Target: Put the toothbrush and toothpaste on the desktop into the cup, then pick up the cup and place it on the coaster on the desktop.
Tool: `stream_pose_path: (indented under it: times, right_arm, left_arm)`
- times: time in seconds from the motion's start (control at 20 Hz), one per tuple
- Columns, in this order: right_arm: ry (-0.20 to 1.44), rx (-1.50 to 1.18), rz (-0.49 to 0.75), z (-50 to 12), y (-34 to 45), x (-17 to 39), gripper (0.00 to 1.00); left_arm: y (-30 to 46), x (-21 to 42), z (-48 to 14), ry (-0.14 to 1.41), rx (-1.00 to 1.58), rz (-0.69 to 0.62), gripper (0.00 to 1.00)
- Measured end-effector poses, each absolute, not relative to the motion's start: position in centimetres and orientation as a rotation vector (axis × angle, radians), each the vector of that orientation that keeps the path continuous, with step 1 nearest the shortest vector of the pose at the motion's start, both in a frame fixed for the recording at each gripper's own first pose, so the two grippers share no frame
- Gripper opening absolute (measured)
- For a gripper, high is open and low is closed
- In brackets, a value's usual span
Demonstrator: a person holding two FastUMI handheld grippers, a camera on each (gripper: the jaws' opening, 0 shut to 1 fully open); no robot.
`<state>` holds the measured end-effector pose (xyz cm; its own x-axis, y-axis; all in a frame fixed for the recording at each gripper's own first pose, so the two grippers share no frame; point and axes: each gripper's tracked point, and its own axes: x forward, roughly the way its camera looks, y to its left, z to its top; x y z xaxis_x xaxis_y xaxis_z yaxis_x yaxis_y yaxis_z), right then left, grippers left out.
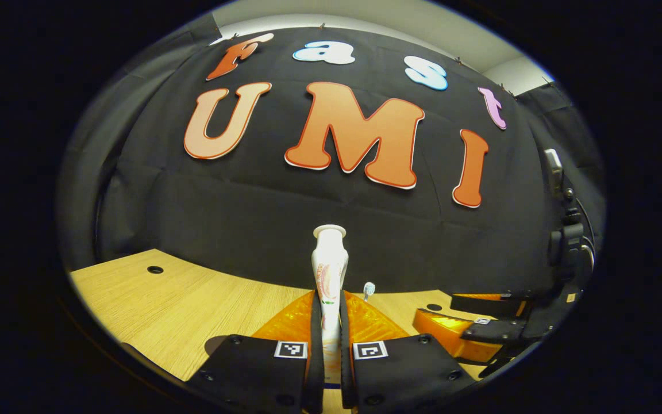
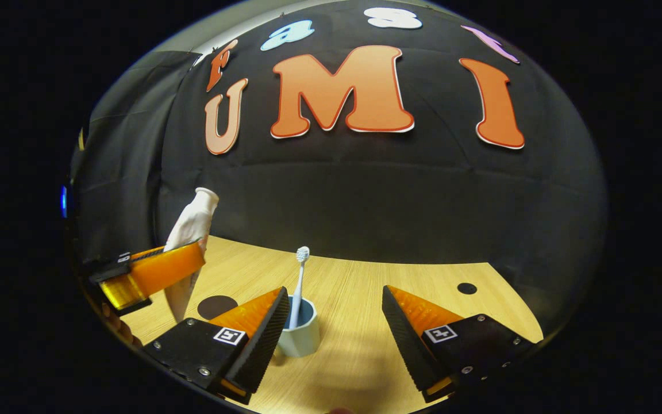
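Left gripper view rode low over my desk (image 1: 193, 299), facing the back wall along my left gripper (image 1: 331, 345), close on the toothpaste (image 1: 329, 270) between its fingers. Right gripper view sat a bit higher, facing the same wall past my right gripper (image 2: 334, 322). Both caught the toothpaste (image 2: 190, 230), toothbrush (image 1: 369, 289) (image 2: 301, 276) and each other's gripper.

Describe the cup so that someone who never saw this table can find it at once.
On the wooden table, look just in front of the right gripper, beside its left finger. The cup is short and pale, blue inside. A toothbrush stands upright in it, which nothing else on the table has.
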<state>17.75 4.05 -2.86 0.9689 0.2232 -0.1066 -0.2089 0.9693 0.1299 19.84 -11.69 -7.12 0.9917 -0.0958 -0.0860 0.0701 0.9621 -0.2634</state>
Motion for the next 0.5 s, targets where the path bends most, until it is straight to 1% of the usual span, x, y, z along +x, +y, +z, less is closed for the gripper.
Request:
stream_pose_path:
  times: [0.05,0.3,0.5]
  right_arm:
    - [0.112,0.127,0.216,-2.6,3.4,17.2,0.98]
    - [0.073,0.129,0.184,-1.7,0.2,14.9,0.97]
    - [0.06,0.143,0.155,-1.9,-1.7,14.2,0.97]
  left_arm:
    - [-12.1,20.4,-6.9,0.08,-0.274,-0.085,0.16]
    - [-14.6,23.4,-6.8,0.024,-0.34,-0.125,0.15]
    - [-15.3,25.5,-6.5,-0.026,-0.331,-0.142,0.15]
